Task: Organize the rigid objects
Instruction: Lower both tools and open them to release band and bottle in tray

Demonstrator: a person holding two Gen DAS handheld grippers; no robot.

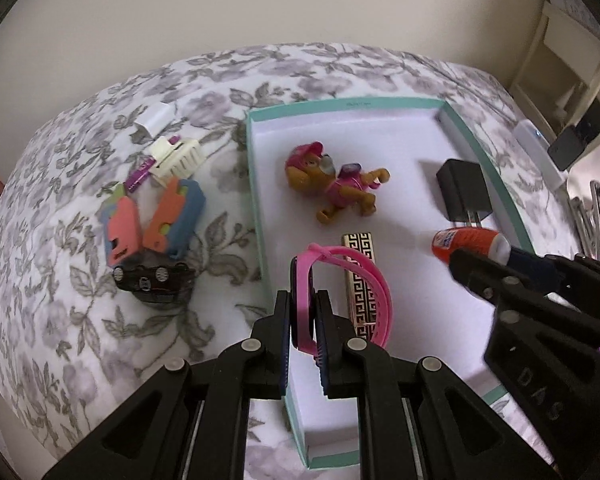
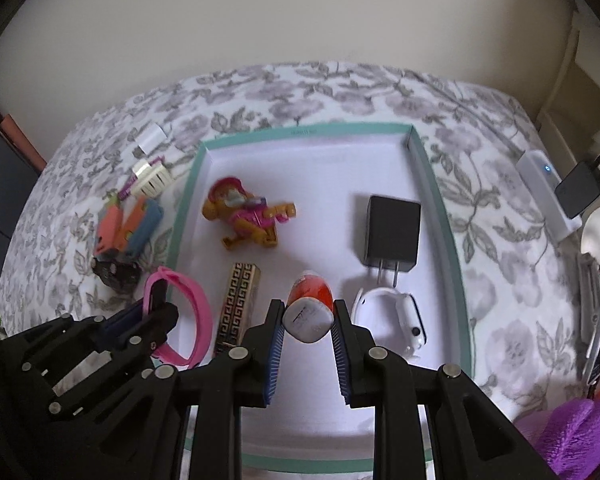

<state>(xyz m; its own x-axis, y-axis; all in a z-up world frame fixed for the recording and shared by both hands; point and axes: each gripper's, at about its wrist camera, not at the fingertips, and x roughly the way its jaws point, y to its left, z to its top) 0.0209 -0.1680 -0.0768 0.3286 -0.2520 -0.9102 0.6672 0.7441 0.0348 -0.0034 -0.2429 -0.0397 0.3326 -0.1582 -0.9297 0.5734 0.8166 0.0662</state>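
Now | left claw [image 1: 303,312] clamps pink watch [image 1: 340,280] | right claw [image 2: 306,320] clamps orange bottle [image 2: 310,304] | above tray [image 2: 440,216]

Pink watch [image 1: 342,280] and orange glue bottle [image 2: 309,304], both above the teal-rimmed box [image 2: 440,216].

A home bedroom: floral bedspread [image 1: 100,300], cream wall [image 2: 300,20].

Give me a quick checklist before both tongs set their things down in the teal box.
1. Left tongs gripping pink watch: ok.
2. Right tongs gripping orange glue bottle: ok.
3. Watch fully over the teal box: not ok, it sits over the left wall.
4. Bare floor under glue bottle: cannot tell.
5. Clear of the gold patterned case: cannot tell.
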